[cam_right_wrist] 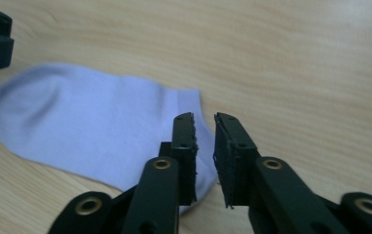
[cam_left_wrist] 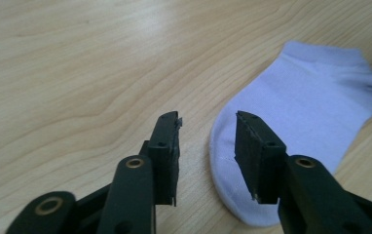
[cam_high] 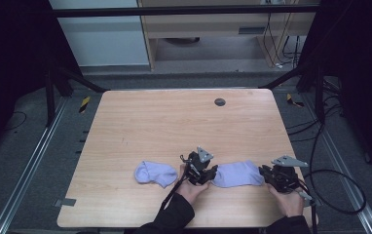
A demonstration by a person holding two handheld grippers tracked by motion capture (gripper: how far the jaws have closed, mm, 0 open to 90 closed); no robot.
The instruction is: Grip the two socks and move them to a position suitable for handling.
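The lavender sock (cam_high: 237, 174) lies flat at the table's (cam_high: 174, 122) near edge, between both grippers. Left gripper (cam_left_wrist: 207, 127), at its nine o'clock, stands open over the toe. Right gripper (cam_right_wrist: 204, 127), at three o'clock, is slightly parted above the cuff.

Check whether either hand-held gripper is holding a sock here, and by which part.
Nothing is held. The left hand-held gripper is open at the toe of the flat sock; the right hand-held gripper is open at its cuff.

The bench (cam_high: 164, 122) is pale wood with a smooth, faintly shiny grain. The 2 socks (cam_high: 237, 174) (cam_high: 155, 173) are soft, matt lilac knit cloth. The jaws are matt black plastic with ridged pads and brass-coloured rivets.
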